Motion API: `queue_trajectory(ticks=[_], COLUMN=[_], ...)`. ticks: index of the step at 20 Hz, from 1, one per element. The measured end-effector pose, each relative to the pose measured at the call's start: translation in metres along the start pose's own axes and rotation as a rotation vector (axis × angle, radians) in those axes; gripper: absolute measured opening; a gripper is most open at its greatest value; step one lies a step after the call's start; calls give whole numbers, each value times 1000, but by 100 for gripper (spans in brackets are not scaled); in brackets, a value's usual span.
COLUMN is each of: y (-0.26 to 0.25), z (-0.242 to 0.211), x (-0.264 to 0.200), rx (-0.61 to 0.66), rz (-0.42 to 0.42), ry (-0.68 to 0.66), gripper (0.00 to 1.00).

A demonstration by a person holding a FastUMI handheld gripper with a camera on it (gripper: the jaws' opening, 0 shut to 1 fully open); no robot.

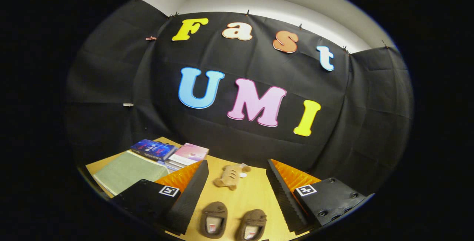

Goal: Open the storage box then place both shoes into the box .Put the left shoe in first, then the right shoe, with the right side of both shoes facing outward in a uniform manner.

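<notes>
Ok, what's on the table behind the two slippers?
Beyond the slippers, a tan plush toy lies between the open tongs; books sit farther back. No storage box is visible.

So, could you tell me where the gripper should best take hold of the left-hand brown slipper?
Probably by the collar around its opening. The slipper lies upright on the table beside its twin, opening up, between the open gripper's fingers. Come straight down, one finger inside the opening, one outside the wall.
</notes>
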State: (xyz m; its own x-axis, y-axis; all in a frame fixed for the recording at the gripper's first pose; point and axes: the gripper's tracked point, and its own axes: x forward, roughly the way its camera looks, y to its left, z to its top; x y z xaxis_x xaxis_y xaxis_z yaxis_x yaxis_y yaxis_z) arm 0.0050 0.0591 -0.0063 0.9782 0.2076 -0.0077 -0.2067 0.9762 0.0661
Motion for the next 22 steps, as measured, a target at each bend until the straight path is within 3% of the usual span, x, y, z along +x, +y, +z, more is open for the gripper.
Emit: queue_trajectory(ticks=[8, 12, 15, 20, 22], y=[80, 132, 163, 176, 185], z=[-23, -53, -84, -134, -158], x=[23, 12, -5, 6, 6], rx=[170, 321, 498, 847, 926], rz=[412, 731, 940, 1052, 1071], ry=[76, 194, 354, 669, 758], gripper=[98, 99, 98, 98, 98])
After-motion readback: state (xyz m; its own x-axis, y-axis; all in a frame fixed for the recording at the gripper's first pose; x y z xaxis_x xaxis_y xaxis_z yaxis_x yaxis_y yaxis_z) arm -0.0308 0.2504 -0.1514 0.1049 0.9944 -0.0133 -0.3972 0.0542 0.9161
